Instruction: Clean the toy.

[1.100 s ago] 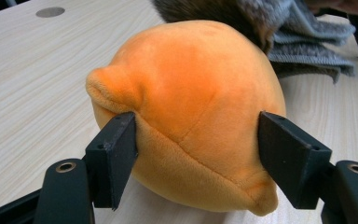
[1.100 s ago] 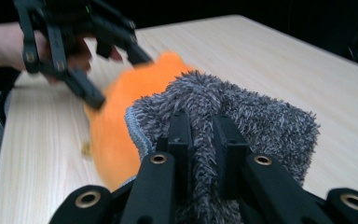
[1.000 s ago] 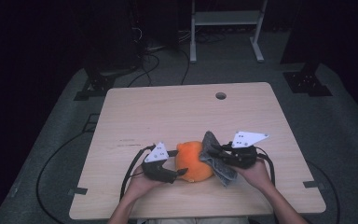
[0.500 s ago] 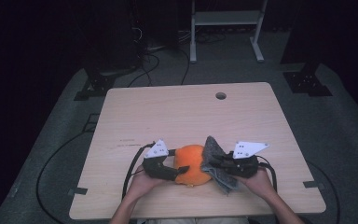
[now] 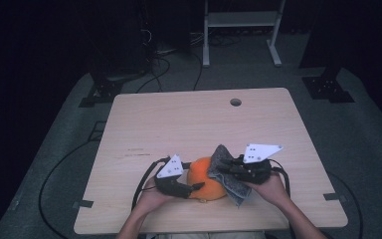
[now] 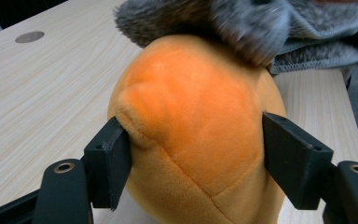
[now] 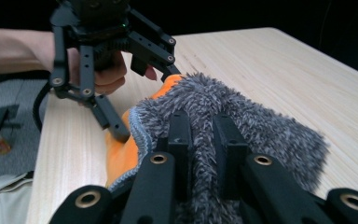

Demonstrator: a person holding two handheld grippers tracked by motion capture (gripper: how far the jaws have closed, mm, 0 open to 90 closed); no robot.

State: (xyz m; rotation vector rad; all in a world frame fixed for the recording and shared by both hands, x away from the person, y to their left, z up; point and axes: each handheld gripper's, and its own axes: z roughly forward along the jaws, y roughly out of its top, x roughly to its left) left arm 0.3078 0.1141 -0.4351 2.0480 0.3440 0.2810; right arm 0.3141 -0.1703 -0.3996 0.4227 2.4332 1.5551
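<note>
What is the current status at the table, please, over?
Left claw has just been closing, pads pressing the orange plush ball. Right claw shut on grey fuzzy cloth, draped over the ball's top. Nothing in the way.

Your plush ball [image 5: 205, 180] sits on the table [image 5: 179, 124] close to its near edge, a little right of the middle. Your left gripper [image 5: 188, 187] lies just left of the ball, one jaw against each side of it. Your right gripper [image 5: 222, 169] is just right of the ball, with the cloth [image 5: 227, 174] between its jaws. The cloth drapes over the ball's top and right side and reaches down, seemingly onto the table. A round hole [image 5: 236, 102] lies near the table's far edge.
</note>
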